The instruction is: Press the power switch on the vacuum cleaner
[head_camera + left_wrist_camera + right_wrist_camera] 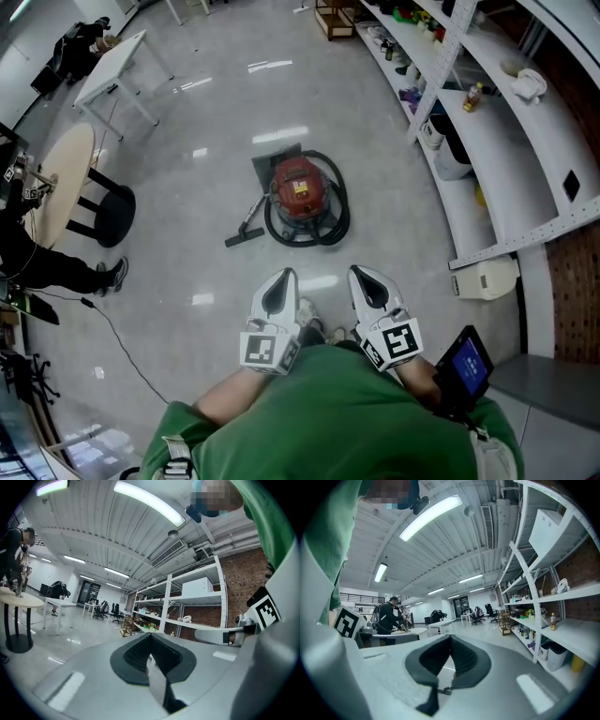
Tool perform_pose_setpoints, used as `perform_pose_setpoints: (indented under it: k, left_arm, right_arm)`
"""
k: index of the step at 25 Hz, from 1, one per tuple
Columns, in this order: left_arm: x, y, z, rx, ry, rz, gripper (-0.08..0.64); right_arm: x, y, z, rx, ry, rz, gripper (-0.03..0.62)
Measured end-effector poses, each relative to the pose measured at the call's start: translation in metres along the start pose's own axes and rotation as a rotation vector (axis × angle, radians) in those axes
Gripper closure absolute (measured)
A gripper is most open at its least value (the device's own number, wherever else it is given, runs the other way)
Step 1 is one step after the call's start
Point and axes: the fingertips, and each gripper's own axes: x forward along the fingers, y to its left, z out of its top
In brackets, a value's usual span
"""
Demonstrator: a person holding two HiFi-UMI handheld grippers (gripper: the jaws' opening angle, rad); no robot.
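In the head view a red vacuum cleaner [300, 187] stands on the shiny grey floor, with its black hose [330, 225] coiled round it and the floor nozzle [244, 234] lying to its left. My left gripper [284, 275] and right gripper [362, 273] are held side by side near my body, well short of the vacuum and above the floor. Each has its jaws closed together with nothing between them. The left gripper view [151, 635] and the right gripper view [451, 637] look level across the room, and the vacuum does not show in either.
White shelving [487, 141] with bottles and bins runs along the right. A round table [66, 183] and a black stool [112, 216] stand at the left beside a person's legs [56, 267]. A cable [117, 337] trails over the floor. A white table [112, 70] stands far left.
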Motion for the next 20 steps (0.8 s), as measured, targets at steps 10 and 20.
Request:
perform_pose_setpoints:
  k: [10,20]
  left_arm:
    - [0.034,0.035,0.002,0.010,-0.012,-0.002,0.552]
    - [0.068,0.080,0.014,-0.007,-0.012,-0.002,0.552]
  right_arm:
    - [0.052,-0.009,0.005,-0.007,0.018,0.008,0.592]
    - [0.115,-0.013,0.006,-0.018,0.026,-0.001,0.592]
